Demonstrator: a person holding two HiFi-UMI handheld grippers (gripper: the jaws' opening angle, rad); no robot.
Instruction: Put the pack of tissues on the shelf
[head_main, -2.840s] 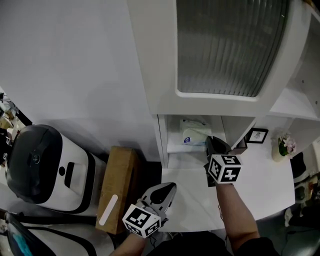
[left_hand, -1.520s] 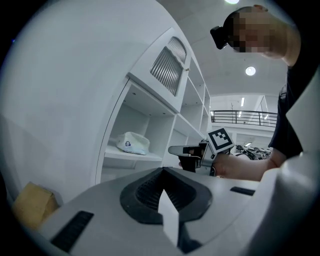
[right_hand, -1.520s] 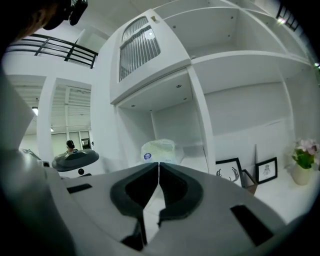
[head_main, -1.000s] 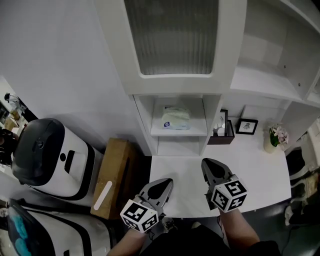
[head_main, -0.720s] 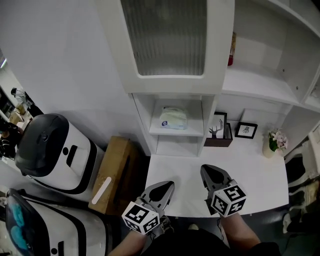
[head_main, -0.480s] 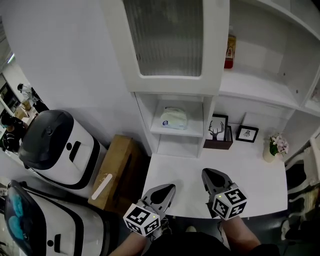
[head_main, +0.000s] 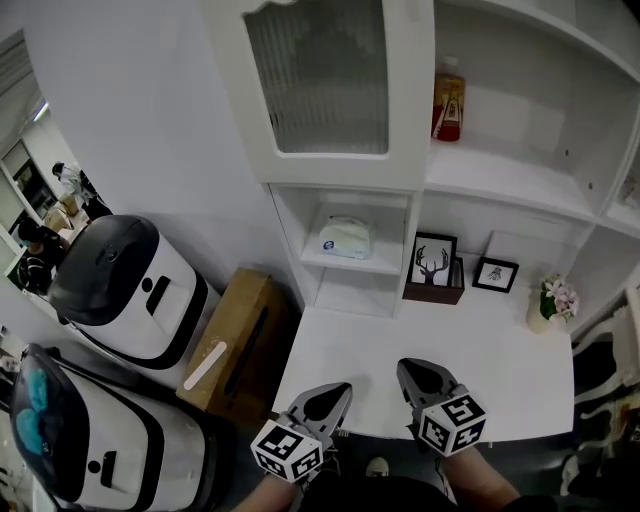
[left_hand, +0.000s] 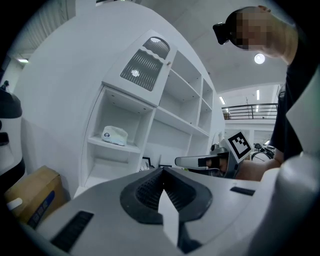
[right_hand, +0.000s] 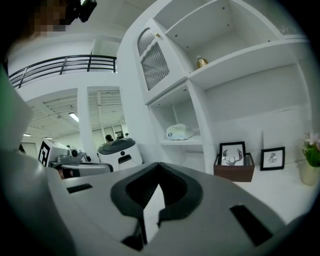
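Grey left gripper (head_main: 335, 392), matching right gripper (head_main: 410, 368), black-and-white marker cubes (head_main: 285, 451)

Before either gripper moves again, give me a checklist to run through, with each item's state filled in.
1. The pack of tissues lies on the shelf: ok, in the narrow compartment under the ribbed-glass door.
2. Nothing grips the pack: ok, both grippers hang at the near edge of the desk, well apart from it.
3. The left gripper is empty: ok, jaws together with nothing between them.
4. The right gripper is empty: ok, jaws together with nothing between them.
5. The pack sits well in from the shelf's front edge: cannot tell from these angles.
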